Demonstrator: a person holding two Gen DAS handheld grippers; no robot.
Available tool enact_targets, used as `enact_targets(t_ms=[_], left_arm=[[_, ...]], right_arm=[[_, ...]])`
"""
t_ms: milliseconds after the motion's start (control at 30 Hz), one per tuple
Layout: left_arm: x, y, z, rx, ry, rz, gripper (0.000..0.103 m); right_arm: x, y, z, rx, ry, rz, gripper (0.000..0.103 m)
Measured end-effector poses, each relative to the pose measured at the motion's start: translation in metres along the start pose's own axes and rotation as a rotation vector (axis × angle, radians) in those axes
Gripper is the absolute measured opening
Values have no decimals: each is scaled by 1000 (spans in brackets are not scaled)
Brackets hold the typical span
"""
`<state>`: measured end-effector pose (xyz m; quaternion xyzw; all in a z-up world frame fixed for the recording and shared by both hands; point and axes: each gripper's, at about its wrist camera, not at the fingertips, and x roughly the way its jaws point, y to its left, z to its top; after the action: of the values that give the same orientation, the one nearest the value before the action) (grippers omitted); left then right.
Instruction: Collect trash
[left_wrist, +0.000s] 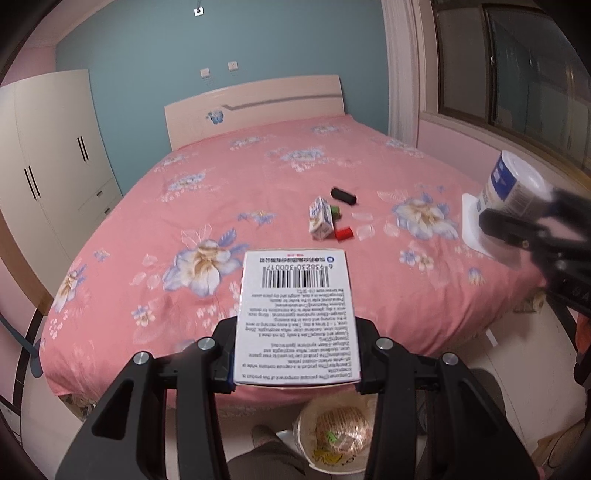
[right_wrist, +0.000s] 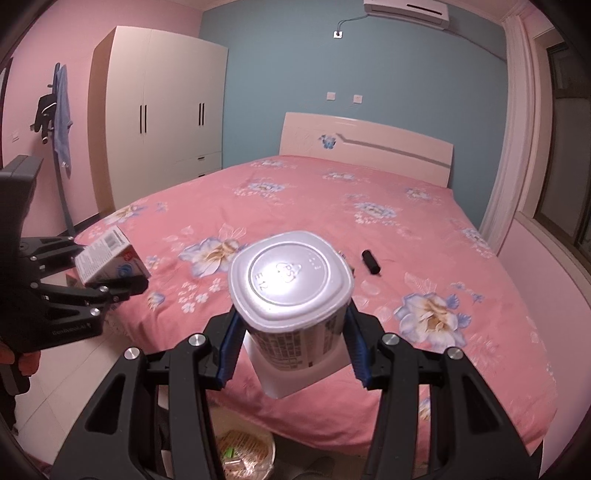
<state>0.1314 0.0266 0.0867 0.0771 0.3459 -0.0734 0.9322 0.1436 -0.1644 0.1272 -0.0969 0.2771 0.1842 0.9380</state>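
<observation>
The left gripper (left_wrist: 295, 354) is closed on a white box (left_wrist: 295, 317) with a barcode and small printed text; both fingers press on its long sides, and the box points forward over the foot of the bed. In the right wrist view the same gripper (right_wrist: 110, 277) shows at the left edge, with the box (right_wrist: 107, 258) tilted between its fingers. Below it, on the floor just in front of the bed, stands a round bin (left_wrist: 334, 435) with a light rim, and crumpled wrappers lie inside.

The right gripper (right_wrist: 291, 332) holds a plastic cup (right_wrist: 291, 284) with a silver foil lid. The blue pads (right_wrist: 231, 343) press on both sides of the cup, and the lid faces the camera. In the left wrist view this gripper (left_wrist: 517, 221) is at the right, blurred, with the cup (left_wrist: 513, 184) above the bed edge. A white flat sheet (left_wrist: 476, 225) lies on the bed beneath the cup.

Farther on the pink flowered bed cover (left_wrist: 258, 177) a small carton (left_wrist: 322, 218) stands near the middle. Just beside it are a red block (left_wrist: 344, 233) and a green block (left_wrist: 335, 210). A black cylinder (left_wrist: 343, 195) lies a little behind them, apart. At the far end is the headboard (left_wrist: 255, 107), and a white wardrobe (left_wrist: 55, 147) stands to the left.
</observation>
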Motion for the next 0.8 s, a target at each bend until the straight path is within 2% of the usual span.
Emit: enact_targets(t_ms=[800], left_arm=[[74, -18, -90, 26, 257, -41, 45]], right_arm=[[68, 26, -99, 26, 231, 98, 50]])
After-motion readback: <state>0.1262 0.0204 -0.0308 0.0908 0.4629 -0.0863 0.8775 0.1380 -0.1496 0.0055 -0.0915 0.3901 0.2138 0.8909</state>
